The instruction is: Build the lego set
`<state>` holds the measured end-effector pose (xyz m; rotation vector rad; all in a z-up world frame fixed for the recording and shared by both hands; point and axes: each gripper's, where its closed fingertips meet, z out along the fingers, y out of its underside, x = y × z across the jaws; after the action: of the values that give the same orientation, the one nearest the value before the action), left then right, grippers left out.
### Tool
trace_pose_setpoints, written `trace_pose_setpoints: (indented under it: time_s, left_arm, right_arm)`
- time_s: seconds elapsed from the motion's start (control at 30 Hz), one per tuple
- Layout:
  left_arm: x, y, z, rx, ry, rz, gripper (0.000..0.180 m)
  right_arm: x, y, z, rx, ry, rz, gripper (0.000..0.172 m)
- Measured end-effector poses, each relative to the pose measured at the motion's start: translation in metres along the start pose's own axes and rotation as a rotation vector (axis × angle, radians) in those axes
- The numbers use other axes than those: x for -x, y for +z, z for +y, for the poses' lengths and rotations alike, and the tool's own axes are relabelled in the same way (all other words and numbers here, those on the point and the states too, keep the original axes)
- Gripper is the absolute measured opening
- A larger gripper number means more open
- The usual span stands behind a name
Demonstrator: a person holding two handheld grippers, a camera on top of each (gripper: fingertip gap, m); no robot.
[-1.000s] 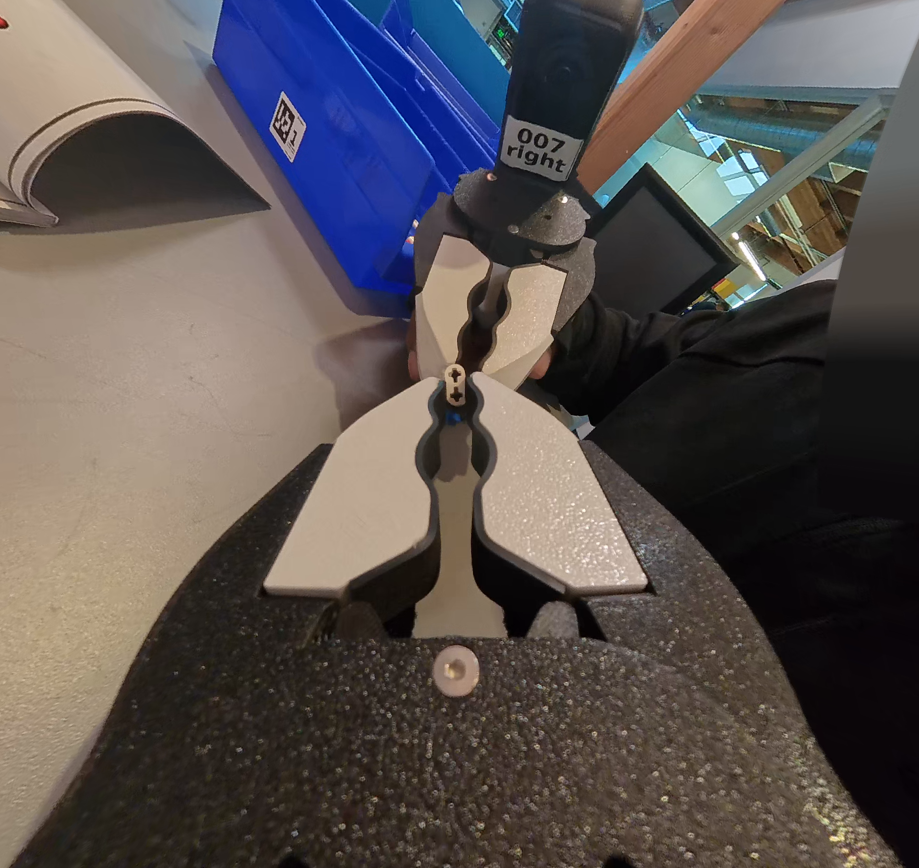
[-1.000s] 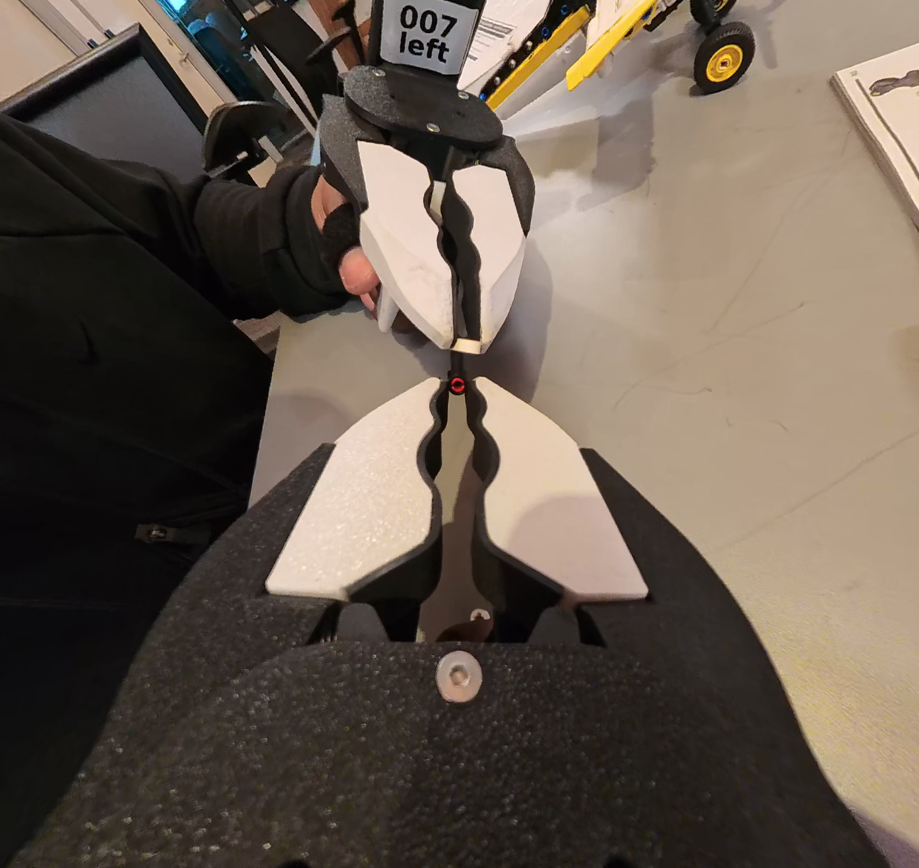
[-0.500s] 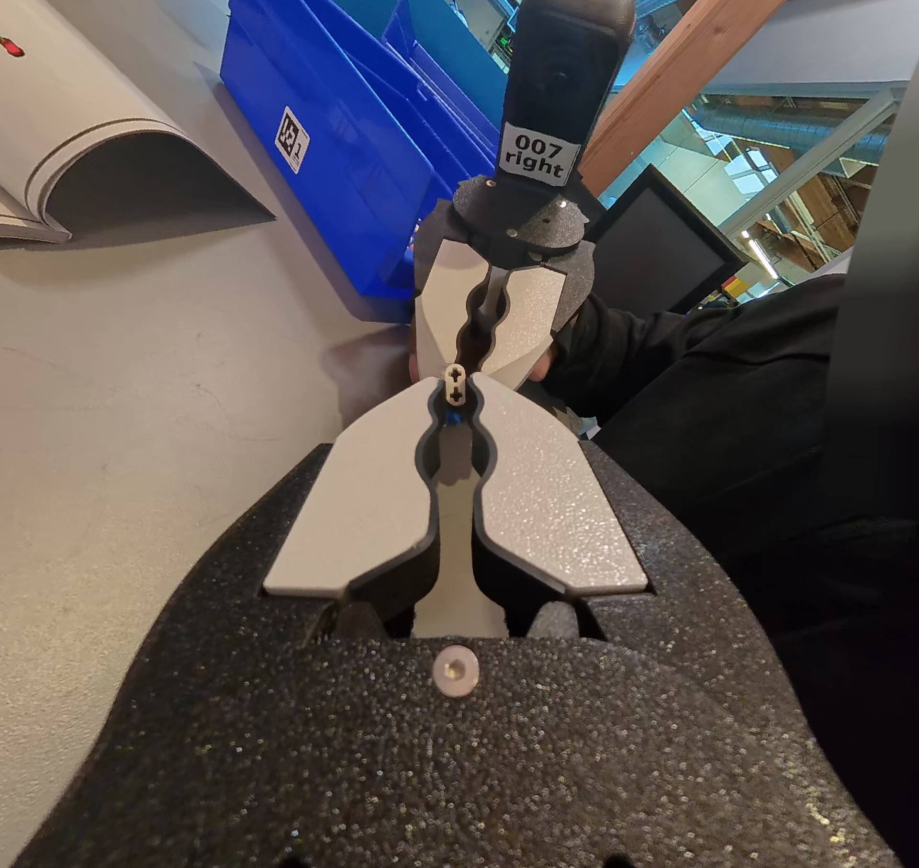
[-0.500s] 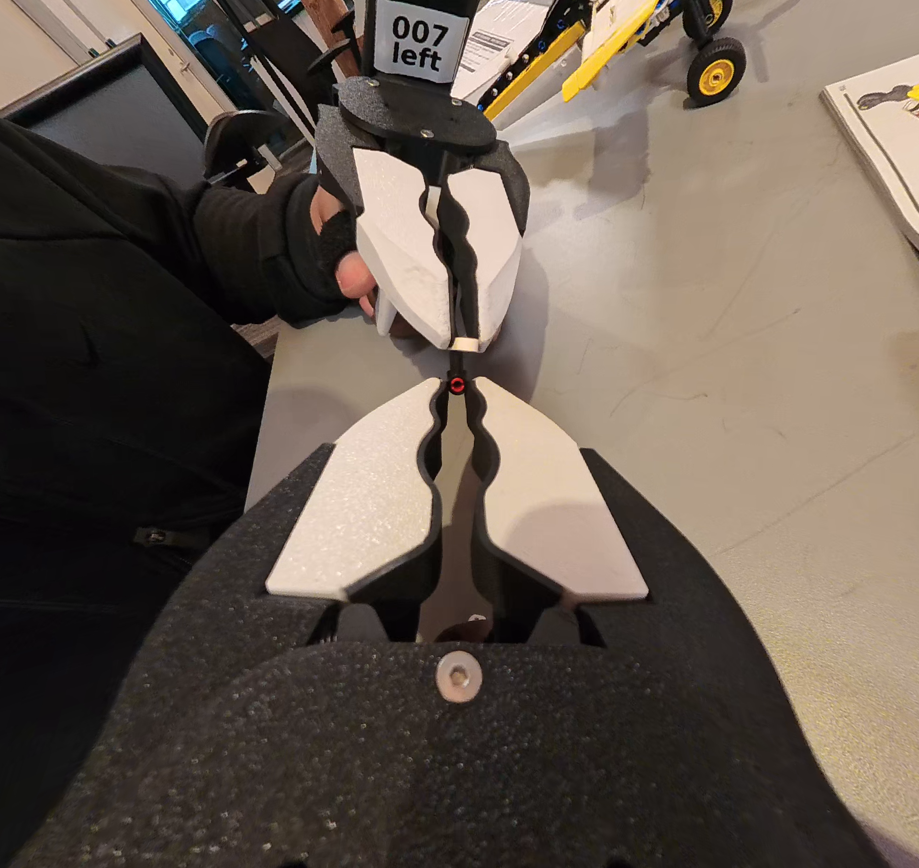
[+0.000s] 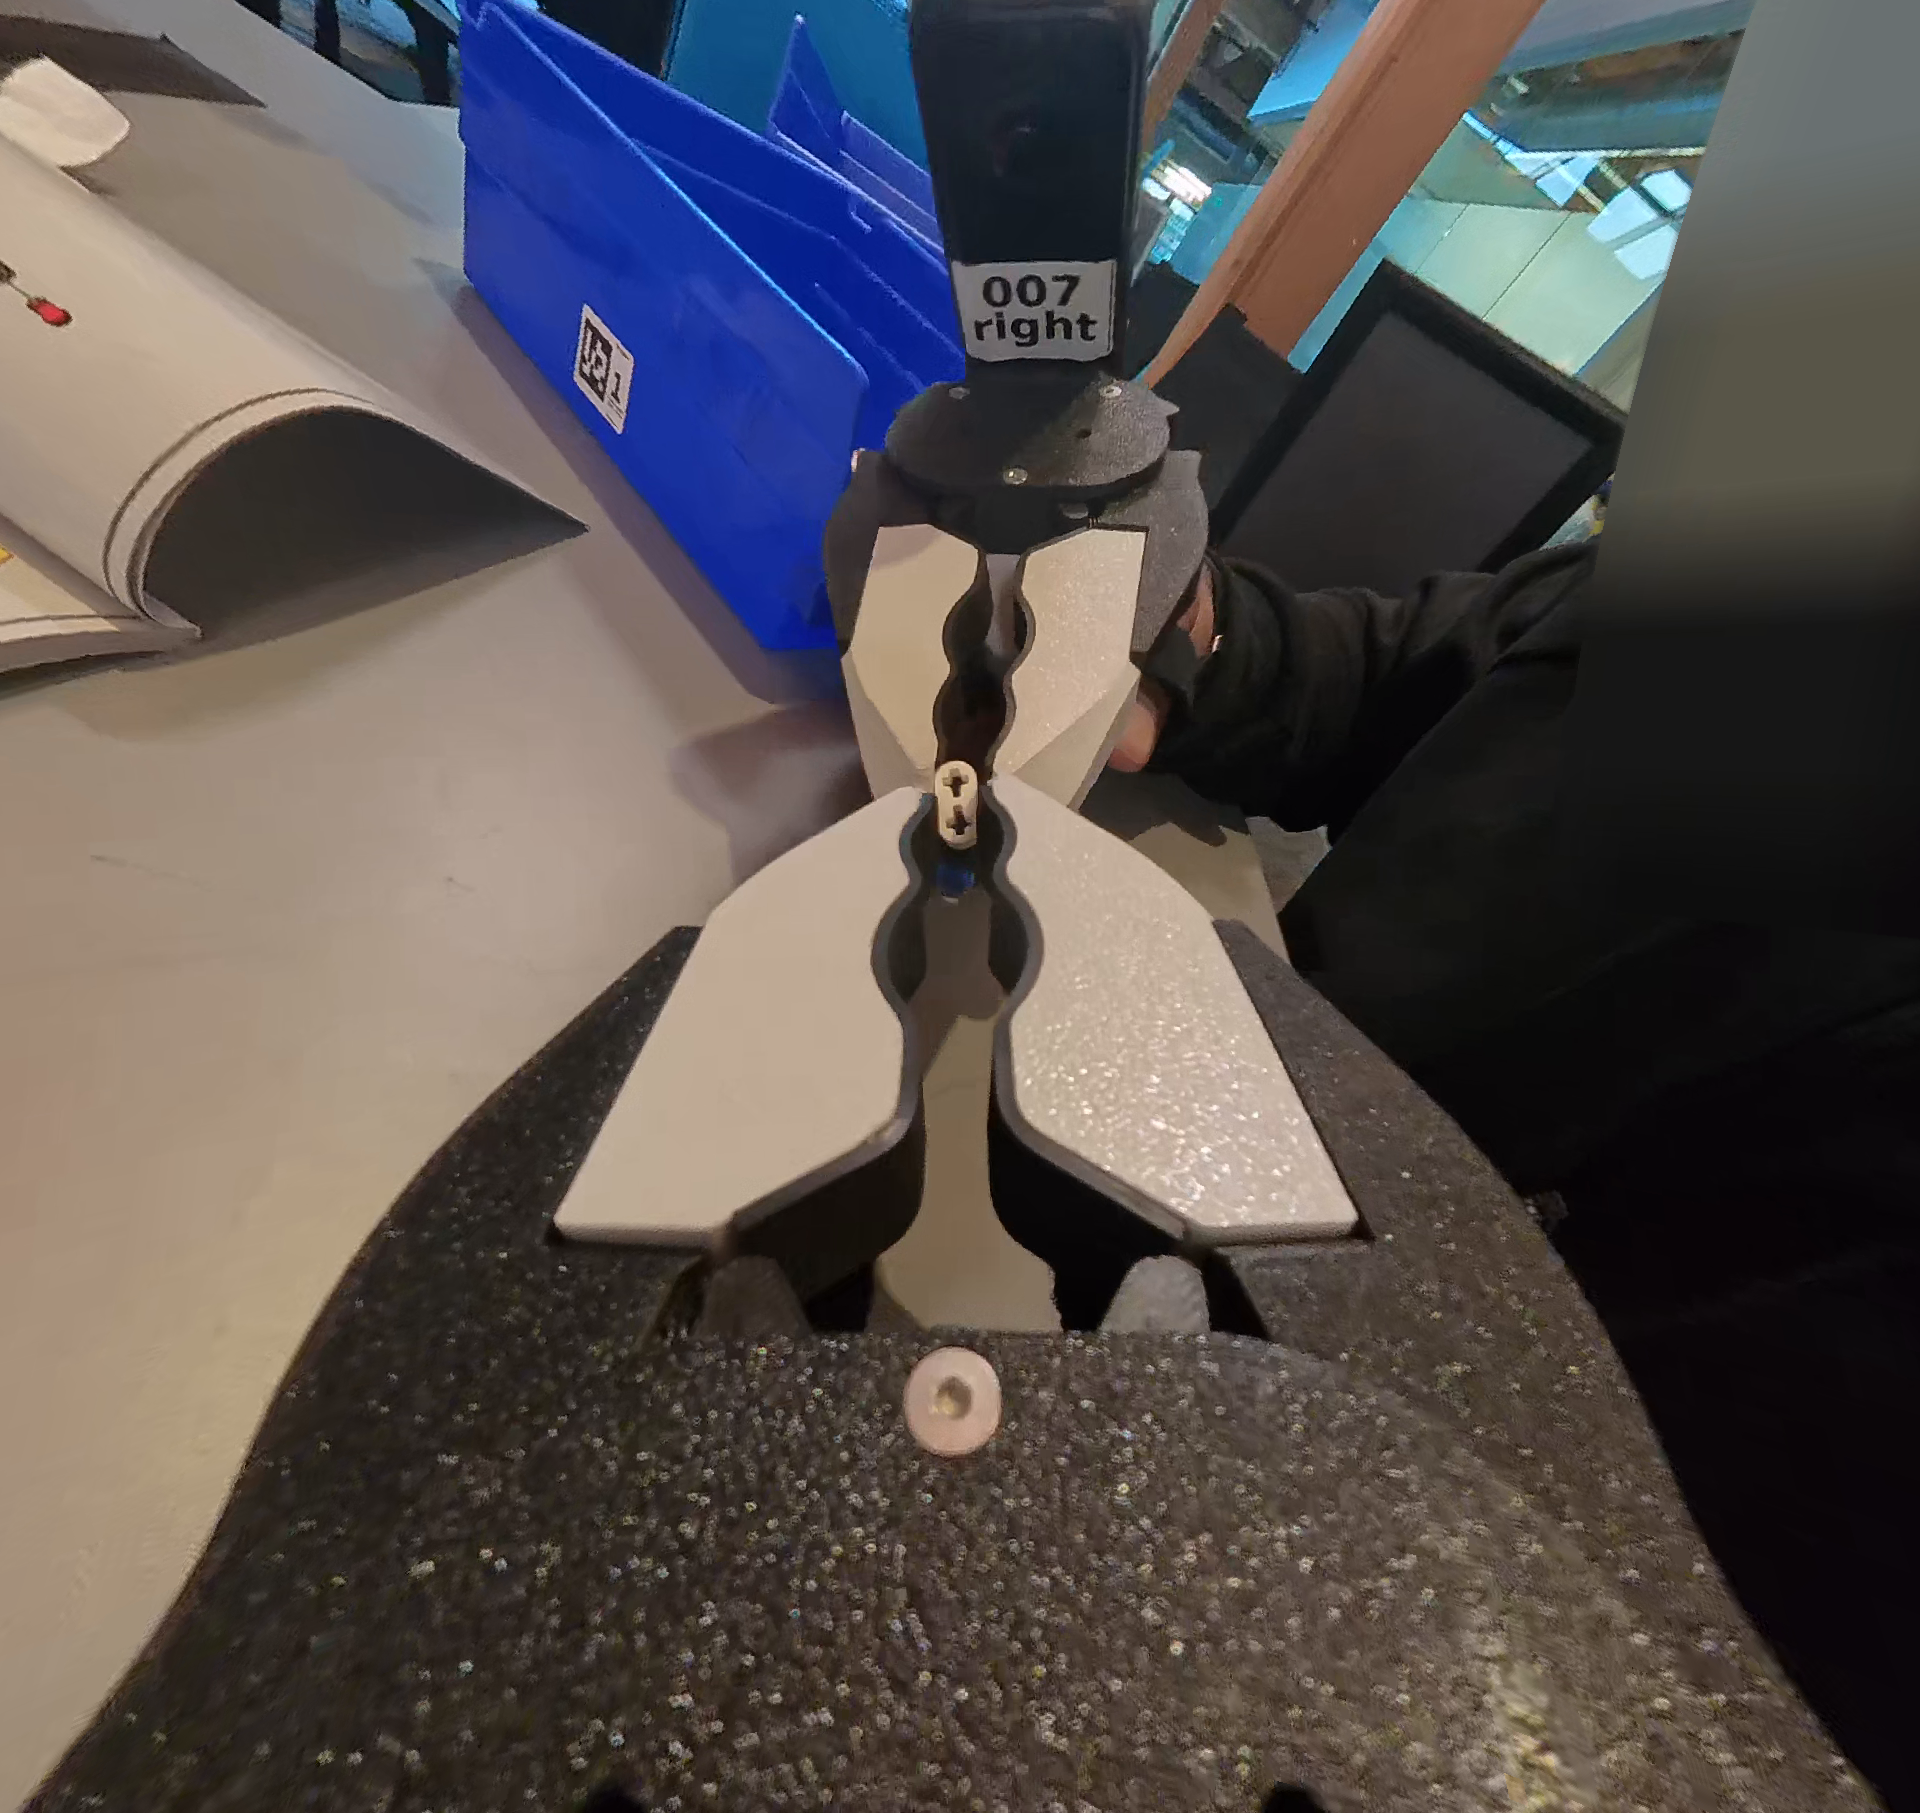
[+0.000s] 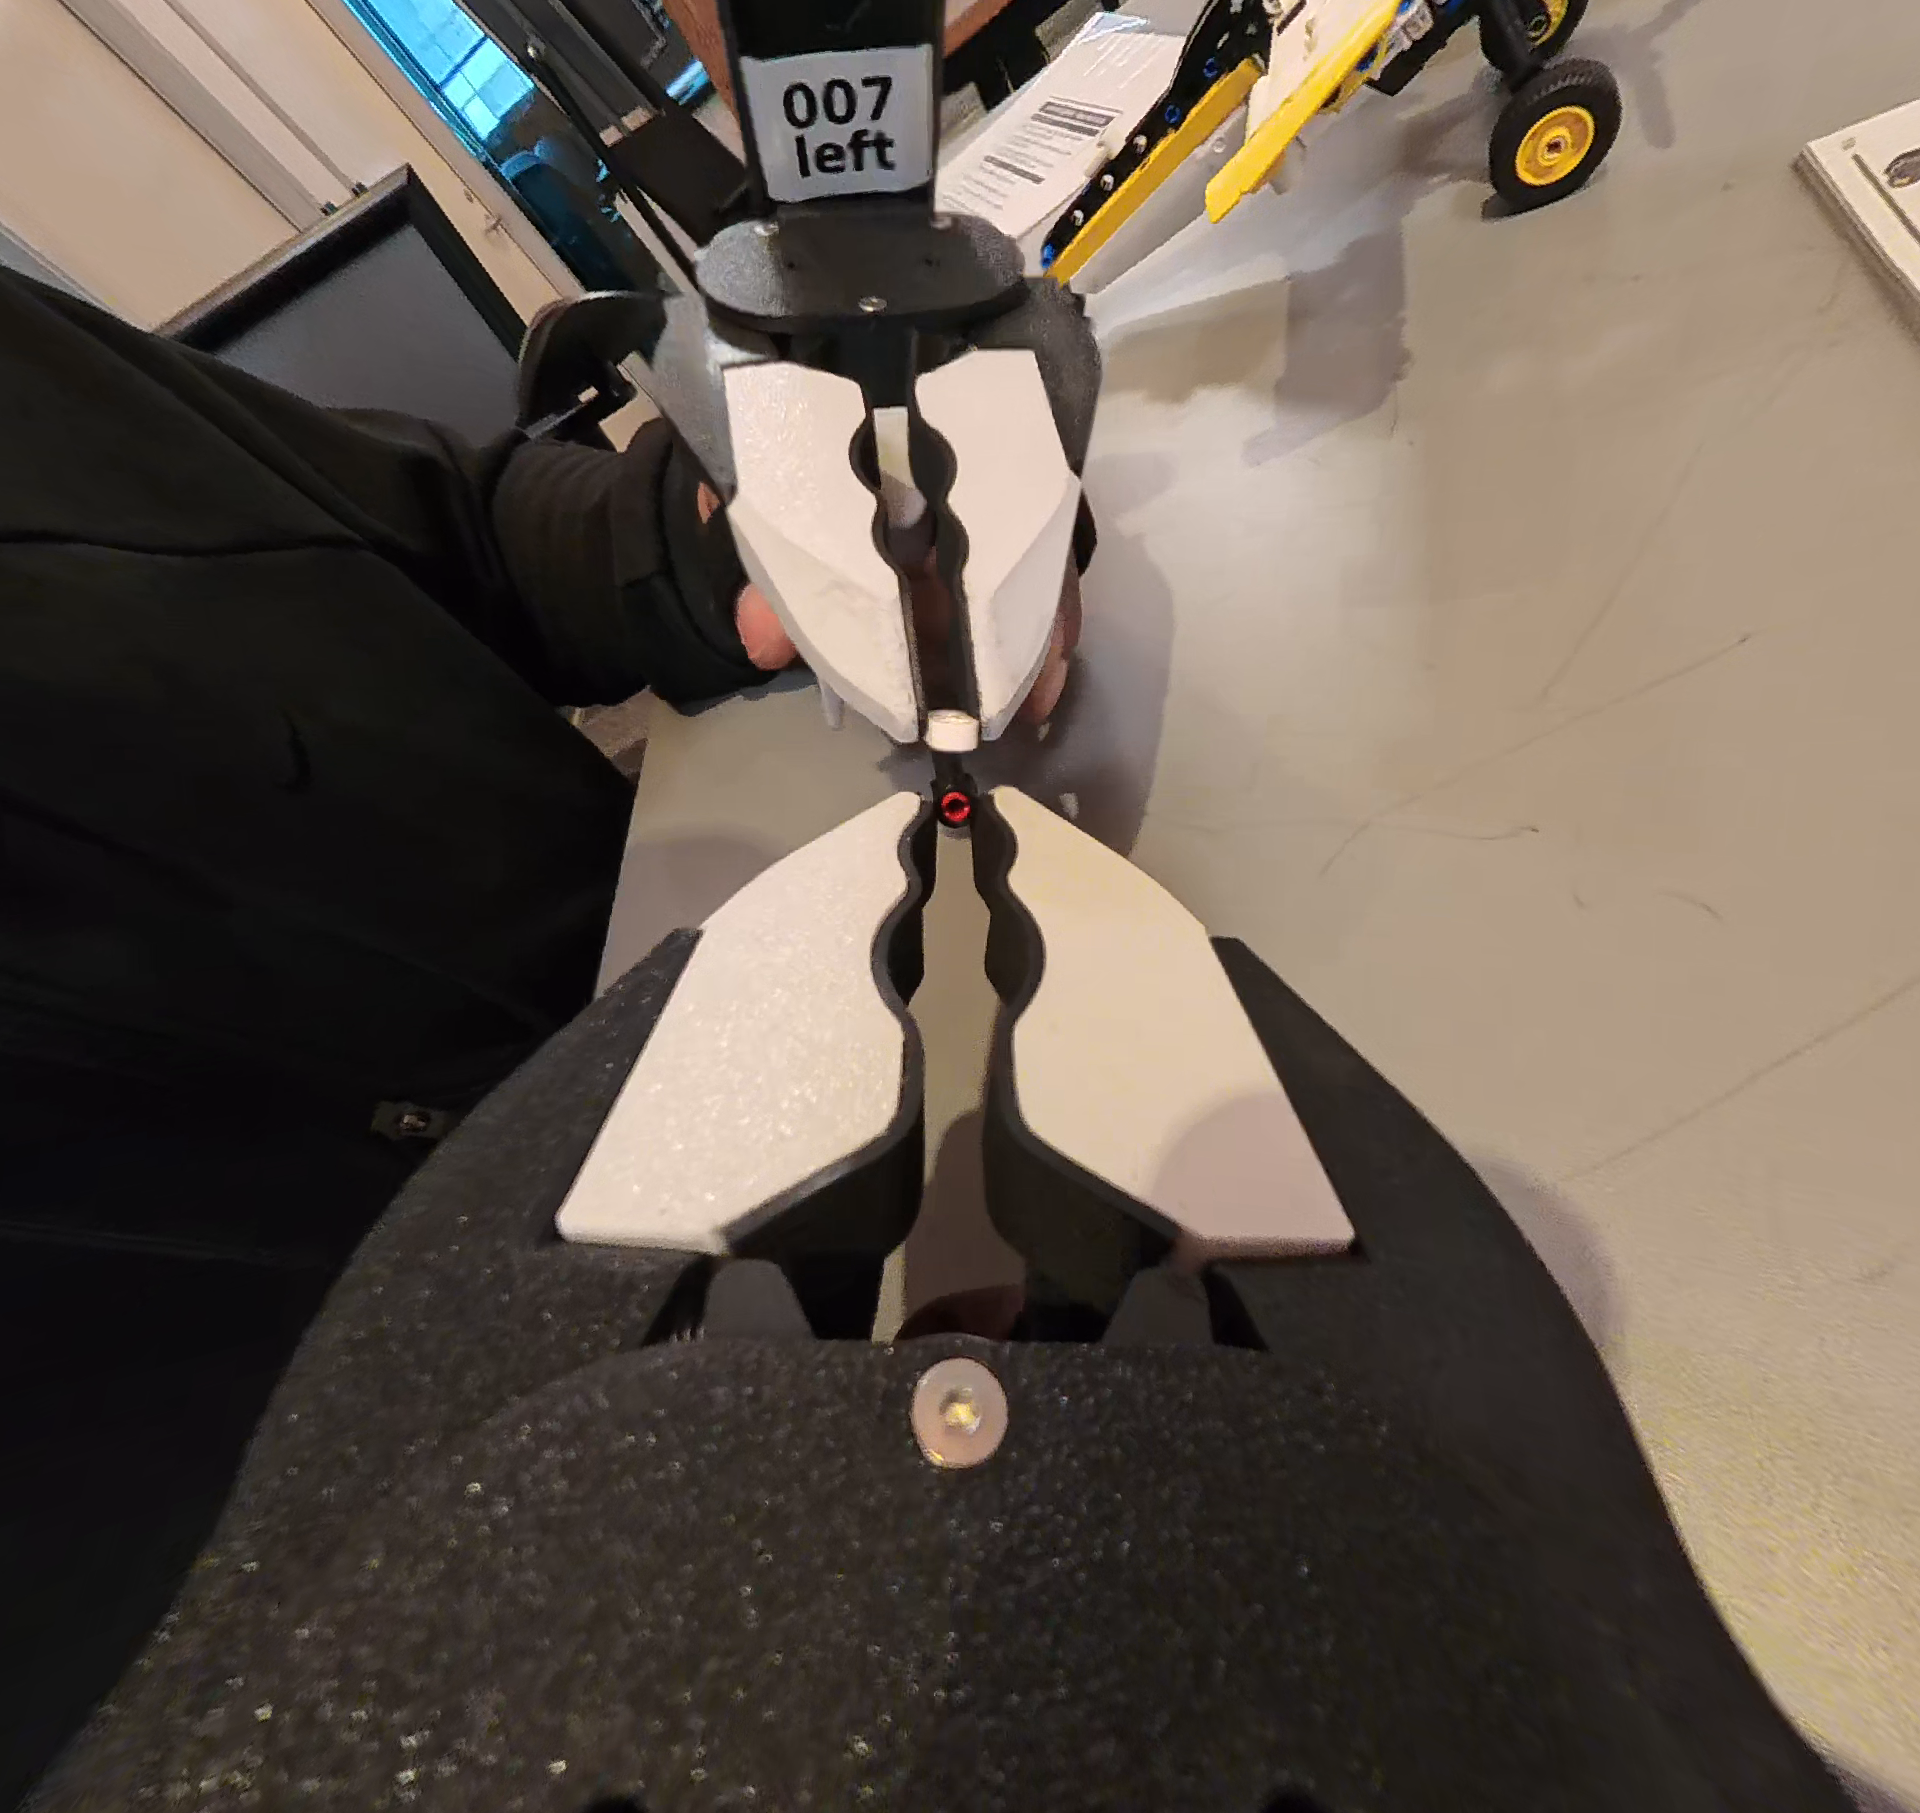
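Your grey worktop (image 6: 1558, 724) fills most of both views, cut off at the lower edges by the black gripper bodies. In the upper left of the left wrist view a blue bin (image 5: 665, 309) stands beyond an open booklet (image 5: 208, 475), whose pages run out of frame. At the top right of the right wrist view a yellow and white wheeled model (image 6: 1351, 70) is partly cropped, and its far end cannot be made out.

Your left hand-held gripper (image 5: 956, 807) is clenched on a small white link piece (image 5: 956, 802) with two cross-shaped holes; a blue bit (image 5: 951, 878) just behind it is too hidden to identify. Your right hand-held gripper (image 6: 954, 807) is clenched on a small black and red pin (image 6: 953, 805), seen end-on at frame centre, its length concealed. The two tips face each other, pin just beside link; whether they touch is unclear.
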<state>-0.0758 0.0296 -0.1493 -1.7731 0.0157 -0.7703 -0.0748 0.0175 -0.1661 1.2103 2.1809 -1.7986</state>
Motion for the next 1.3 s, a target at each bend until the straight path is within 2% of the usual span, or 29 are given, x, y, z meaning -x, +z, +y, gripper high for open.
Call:
trace_pose_setpoints:
  time_s: [0.27,0.83,1.3]
  left_arm:
    - [0.001,0.0,-0.005,-0.028,0.152,-0.083,0.007]
    - [0.0,-0.003,-0.011,-0.08,0.193,-0.078,0.007]
    - [-0.011,-0.006,-0.018,-0.148,0.411,-0.125,0.007]
  right_arm:
    - [0.0,-0.001,-0.004,-0.036,0.019,-0.008,0.006]
    - [-0.002,-0.001,-0.01,-0.078,-0.087,0.063,0.007]
    - [0.005,-0.002,-0.02,-0.15,-0.292,0.14,0.006]
